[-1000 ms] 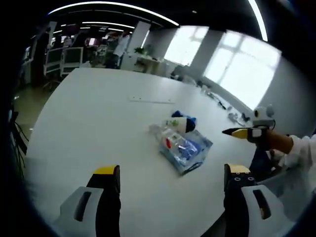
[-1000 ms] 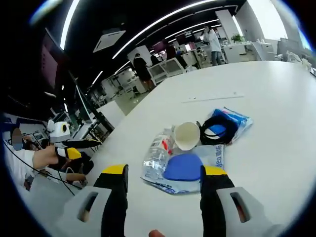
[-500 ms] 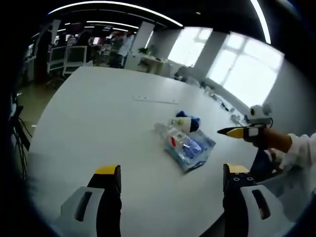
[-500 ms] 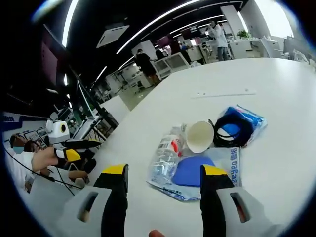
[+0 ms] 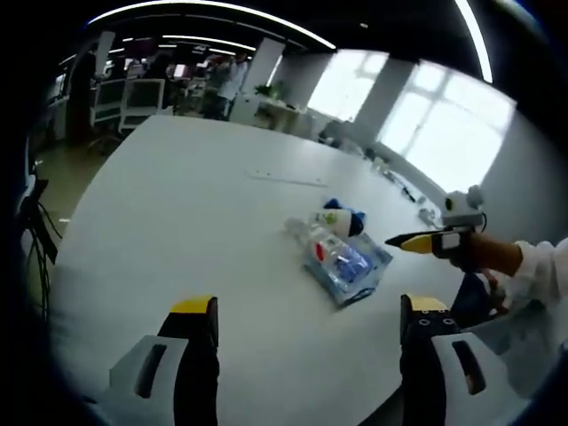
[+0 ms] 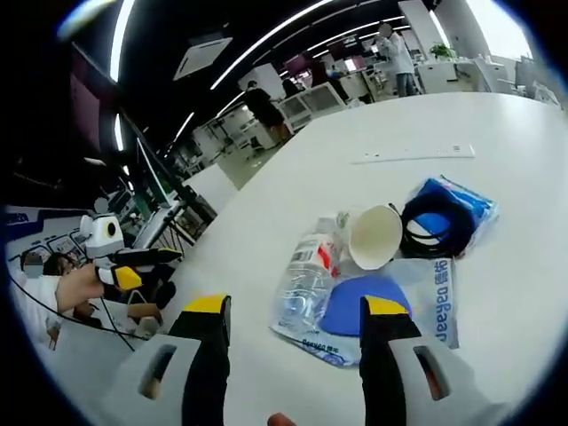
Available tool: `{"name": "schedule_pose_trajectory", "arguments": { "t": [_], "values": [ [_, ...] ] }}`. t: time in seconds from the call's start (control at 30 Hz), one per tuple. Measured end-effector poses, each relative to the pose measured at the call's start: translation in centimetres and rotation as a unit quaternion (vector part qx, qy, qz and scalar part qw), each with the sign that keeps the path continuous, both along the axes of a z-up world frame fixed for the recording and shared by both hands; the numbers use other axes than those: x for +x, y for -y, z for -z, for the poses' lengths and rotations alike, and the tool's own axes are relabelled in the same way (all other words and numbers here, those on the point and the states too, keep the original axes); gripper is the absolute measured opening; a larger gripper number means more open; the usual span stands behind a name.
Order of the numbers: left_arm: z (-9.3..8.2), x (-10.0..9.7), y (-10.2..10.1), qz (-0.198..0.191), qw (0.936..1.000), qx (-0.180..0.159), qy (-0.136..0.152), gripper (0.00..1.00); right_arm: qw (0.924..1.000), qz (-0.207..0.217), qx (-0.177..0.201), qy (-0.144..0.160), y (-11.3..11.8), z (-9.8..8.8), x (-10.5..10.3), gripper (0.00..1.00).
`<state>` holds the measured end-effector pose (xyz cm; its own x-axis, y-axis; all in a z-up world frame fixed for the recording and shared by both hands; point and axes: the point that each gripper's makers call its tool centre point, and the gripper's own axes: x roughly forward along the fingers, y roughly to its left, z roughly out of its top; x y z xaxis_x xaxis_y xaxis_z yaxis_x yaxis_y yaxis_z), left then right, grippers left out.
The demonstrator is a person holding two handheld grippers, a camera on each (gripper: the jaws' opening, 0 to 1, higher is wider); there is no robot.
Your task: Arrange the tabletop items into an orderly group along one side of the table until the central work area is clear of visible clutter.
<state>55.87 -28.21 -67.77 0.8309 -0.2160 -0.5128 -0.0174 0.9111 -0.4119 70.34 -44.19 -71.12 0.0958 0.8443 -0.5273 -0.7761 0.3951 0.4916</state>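
Your right gripper (image 6: 288, 315) has its yellow-tipped jaws spread apart with nothing between them, hanging just short of the near edge of the clutter. Your left gripper (image 5: 304, 311) is likewise spread and empty, but it sits well back from the items, with bare white table (image 5: 169, 204) ahead of it. Right past the right jaws lies a clear plastic pouch with a blue round pad inside (image 6: 373, 306). A crumpled clear plastic bottle (image 6: 302, 280) lies along the pouch's left edge, touching it. Just beyond them a white paper cup (image 6: 374, 235) lies tipped on its side with its mouth toward you. To the right of the cup sits a blue packet with a black coiled cable on it (image 6: 448, 217). Farther off a thin white strip (image 6: 417, 155) lies alone on the table. In the left gripper view the same cluster (image 5: 342, 253) sits out in the open part of the table, with your right gripper (image 5: 426, 240) coming in from the right beside it. As I judge it, the task has hardly begun: the items are bunched together but loosely heaped, and they occupy the working area. You have yet to pick up anything, so every piece is left to carry to one side and line up.
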Motion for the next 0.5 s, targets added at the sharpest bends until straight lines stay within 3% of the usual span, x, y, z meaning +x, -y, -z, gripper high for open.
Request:
{"name": "schedule_pose_trajectory", "arguments": {
  "t": [0.5],
  "values": [
    [-0.2, 0.0, -0.3, -0.003, 1.0000, -0.003, 0.005, 0.81, 0.9998, -0.010, -0.013, -0.015, -1.7, 1.1, -0.8, 0.57]
  ]
}}
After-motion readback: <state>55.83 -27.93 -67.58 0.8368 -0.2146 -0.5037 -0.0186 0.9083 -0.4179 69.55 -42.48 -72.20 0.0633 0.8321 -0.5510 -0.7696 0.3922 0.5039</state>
